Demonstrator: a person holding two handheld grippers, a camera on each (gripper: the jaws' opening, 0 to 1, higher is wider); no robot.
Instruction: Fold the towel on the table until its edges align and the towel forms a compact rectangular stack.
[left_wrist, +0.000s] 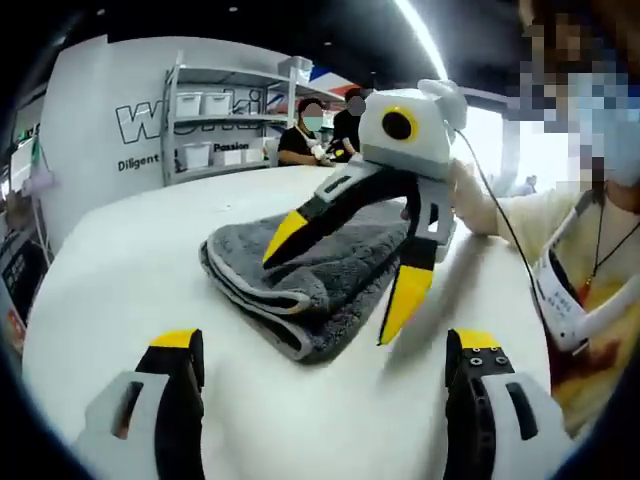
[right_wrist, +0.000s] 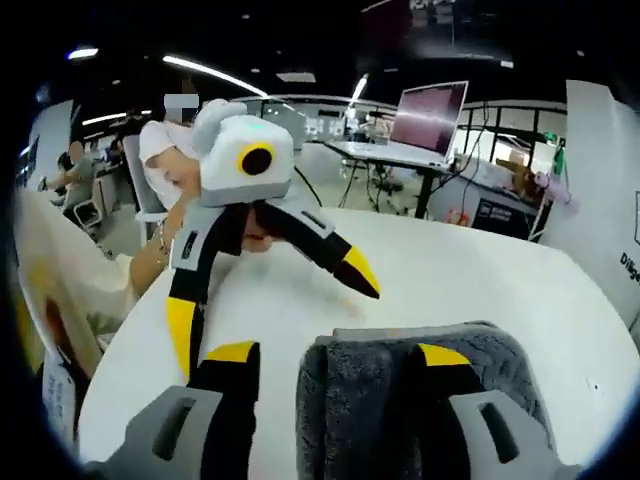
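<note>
Claw positions: the right claw (left_wrist: 345, 280) hangs with jaws spread over the folded grey towel (left_wrist: 310, 270), gripping nothing; the left claw (left_wrist: 325, 365) is likewise spread, short of the towel on the white surface (left_wrist: 120, 270). Folding appears nearly complete; next, check edge alignment and press flat.

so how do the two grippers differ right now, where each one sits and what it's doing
The right gripper hangs open over the folded grey towel, one jaw above it and one off its edge; the left gripper hangs open over bare white table, beside the towel. Neither visibly pinches cloth. Both share black jaws with yellow tips and a white body.
</note>
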